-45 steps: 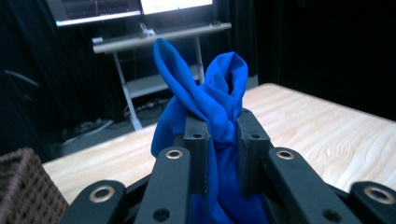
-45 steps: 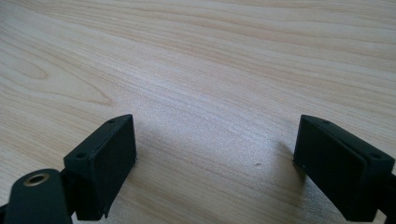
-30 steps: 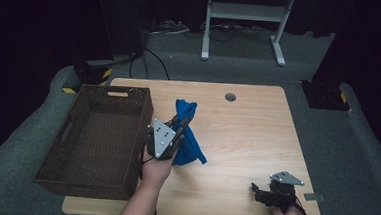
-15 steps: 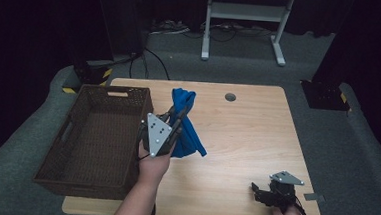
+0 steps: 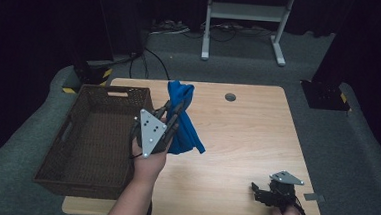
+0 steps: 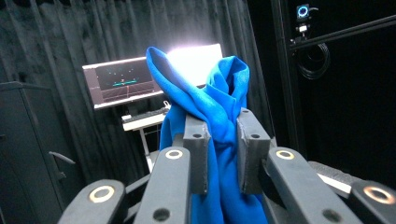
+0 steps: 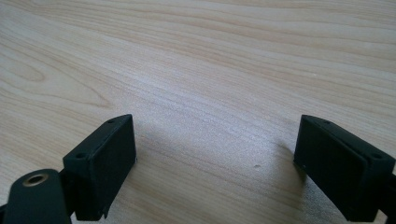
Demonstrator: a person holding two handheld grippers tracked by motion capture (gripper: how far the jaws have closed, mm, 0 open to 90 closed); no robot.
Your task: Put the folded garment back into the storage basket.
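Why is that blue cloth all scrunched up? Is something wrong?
Nothing looks wrong. The cloth bunches because the left gripper pinches it and holds it up beside the basket. The right gripper rests open on the table.

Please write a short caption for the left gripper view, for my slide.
The left gripper holds a bunched blue cloth between its fingers, raised toward a lit screen.

The cloth (image 5: 184, 118) is plain bright blue. The woven basket (image 5: 92, 140) is dark brown. The surface (image 5: 247, 136) is pale wood grain.
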